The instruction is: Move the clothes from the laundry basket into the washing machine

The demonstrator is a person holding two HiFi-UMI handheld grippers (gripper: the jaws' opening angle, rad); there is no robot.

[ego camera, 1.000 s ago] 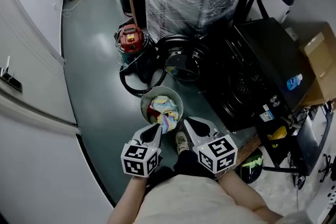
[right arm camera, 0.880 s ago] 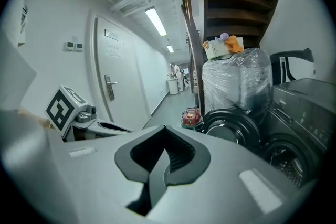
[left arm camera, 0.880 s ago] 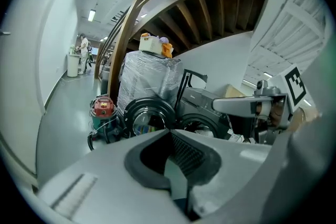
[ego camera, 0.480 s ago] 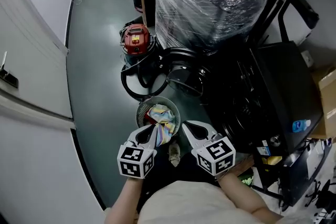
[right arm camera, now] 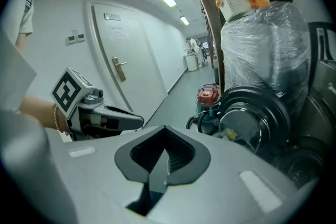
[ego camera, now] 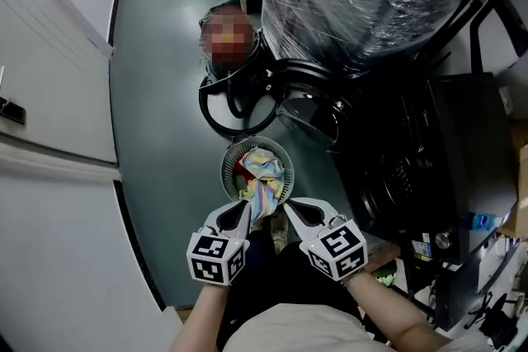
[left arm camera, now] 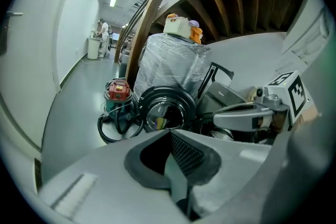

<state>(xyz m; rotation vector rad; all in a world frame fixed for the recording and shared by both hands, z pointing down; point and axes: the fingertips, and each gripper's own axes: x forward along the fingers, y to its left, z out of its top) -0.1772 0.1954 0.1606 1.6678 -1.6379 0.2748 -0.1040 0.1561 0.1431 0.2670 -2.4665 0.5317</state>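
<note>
Jaws closed: left gripper (ego camera: 245, 209), right gripper (ego camera: 290, 206).

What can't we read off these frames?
- Lower clothes in laundry basket: head view, buried under top pieces.
- Washing machine drum: head view, opening too dark.
- Red vacuum: head view, mosaic patch covers it.
- Washing machine front labels: head view, too small.

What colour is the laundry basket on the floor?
The laundry basket is grey, clearest in the head view.
</note>
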